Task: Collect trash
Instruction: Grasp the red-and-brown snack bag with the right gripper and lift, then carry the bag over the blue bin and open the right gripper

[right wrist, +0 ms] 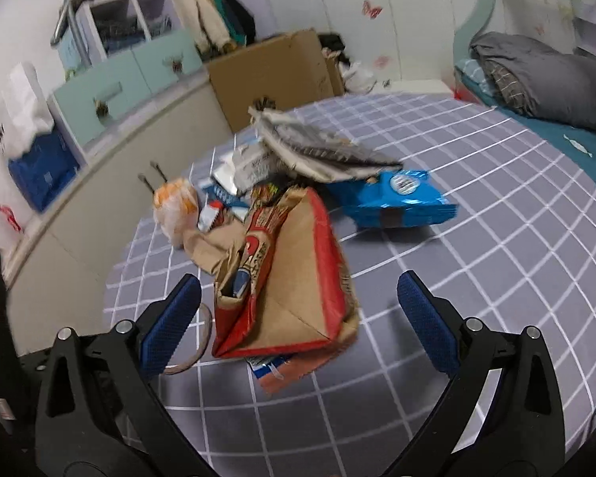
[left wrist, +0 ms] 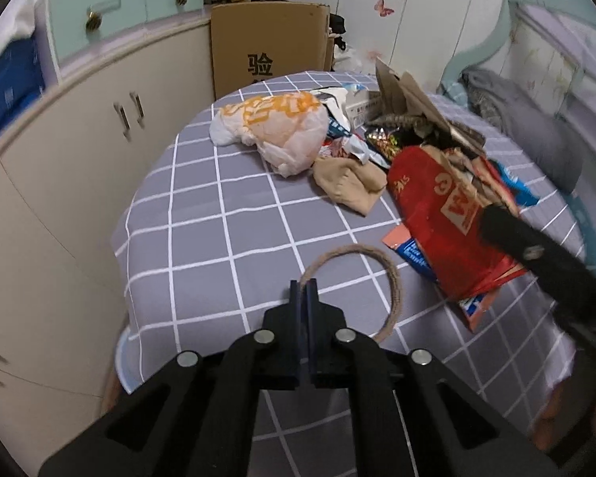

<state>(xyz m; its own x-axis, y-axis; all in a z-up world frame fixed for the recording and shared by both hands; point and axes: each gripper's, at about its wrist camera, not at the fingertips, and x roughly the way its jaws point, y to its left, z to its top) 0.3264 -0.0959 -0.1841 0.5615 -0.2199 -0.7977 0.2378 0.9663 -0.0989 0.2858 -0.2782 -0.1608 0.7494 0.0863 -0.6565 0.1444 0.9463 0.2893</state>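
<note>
Meanwhile left claw [left wrist: 304, 290] pinches rope handle [left wrist: 393, 278]; right claw [right wrist: 298, 302] gapes.

Red paper bag [right wrist: 298, 278] lying on its side on the grid-check bed, mouth open, brown inside, stuffed with scraps. Twine loop [left wrist: 361, 278] just left of it. White-orange plastic bag [left wrist: 274, 131], beige crumpled paper [left wrist: 349, 183], torn cardboard [right wrist: 318, 147], blue snack pouch [right wrist: 397, 198] piled beyond.

Grey checked bed [left wrist: 202, 238] carries red paper bag [left wrist: 445, 214], wrappers.
</note>
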